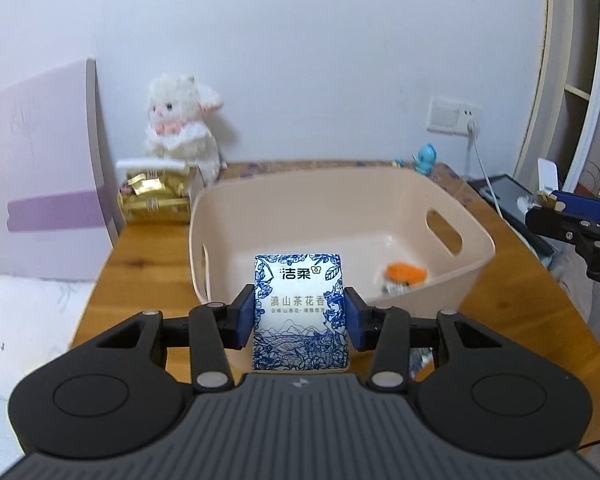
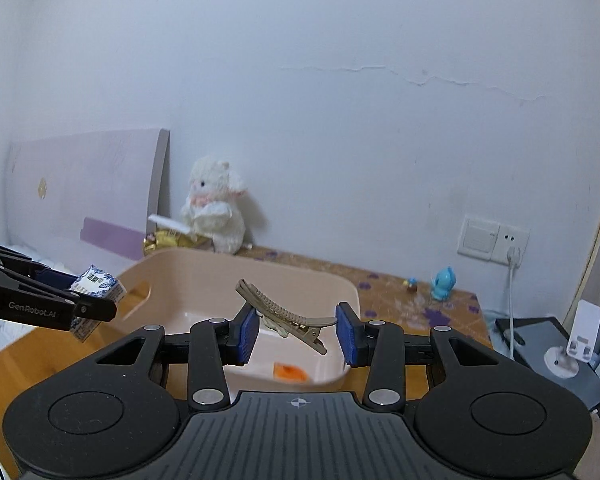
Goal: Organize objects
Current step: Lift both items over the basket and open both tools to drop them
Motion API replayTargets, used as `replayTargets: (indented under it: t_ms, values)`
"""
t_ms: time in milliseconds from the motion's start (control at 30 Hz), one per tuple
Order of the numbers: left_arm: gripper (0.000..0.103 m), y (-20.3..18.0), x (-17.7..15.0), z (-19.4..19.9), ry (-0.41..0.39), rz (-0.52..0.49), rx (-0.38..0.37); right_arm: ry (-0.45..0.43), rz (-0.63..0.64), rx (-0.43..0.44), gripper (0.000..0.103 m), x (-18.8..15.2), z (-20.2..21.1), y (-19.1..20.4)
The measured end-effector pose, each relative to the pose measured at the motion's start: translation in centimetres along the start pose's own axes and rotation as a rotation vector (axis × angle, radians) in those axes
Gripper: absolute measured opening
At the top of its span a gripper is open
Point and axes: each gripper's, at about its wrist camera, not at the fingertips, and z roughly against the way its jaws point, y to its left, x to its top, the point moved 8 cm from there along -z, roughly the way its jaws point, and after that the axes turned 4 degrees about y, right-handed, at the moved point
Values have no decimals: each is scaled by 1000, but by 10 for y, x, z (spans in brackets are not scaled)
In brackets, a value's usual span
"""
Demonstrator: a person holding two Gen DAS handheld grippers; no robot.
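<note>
Small bedroom corner, wooden bench (image 1: 520, 300) against a pale wall. Left tongs (image 1: 300, 318) are pinching a blue-and-white tissue pack (image 1: 300, 312) upright, hanging just short of the near rim of the pink basket (image 1: 340, 196). Right tongs (image 2: 296, 330) look like they're holding a tan hair clip (image 2: 284, 312) over the basket's near-right side, long axis running crosswise between the pads and tilted. Both loads sit basically above the basket, so I'd guess it's lower-and-release next. An orange thing (image 1: 404, 272) lies inside; plush bunny (image 1: 184, 124) behind
</note>
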Motion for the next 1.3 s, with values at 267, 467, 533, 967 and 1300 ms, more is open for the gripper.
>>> replayTargets:
  t_ms: [267, 467, 533, 967, 1300]
  values:
    - [48, 2, 39, -20, -46, -20, 31, -16, 15, -27, 38, 22, -26, 8]
    - [48, 3, 45, -61, 10, -16, 81, 41, 25, -60, 38, 25, -55, 10]
    - [48, 2, 42, -77, 44, -21, 91, 64, 25, -68, 38, 24, -66, 9]
    - [48, 3, 7, -139, 217, -14, 135, 283, 27, -58, 39, -26, -130, 11]
    - [75, 4, 14, -120, 155, -26, 172, 278, 27, -56, 62, -27, -124, 7]
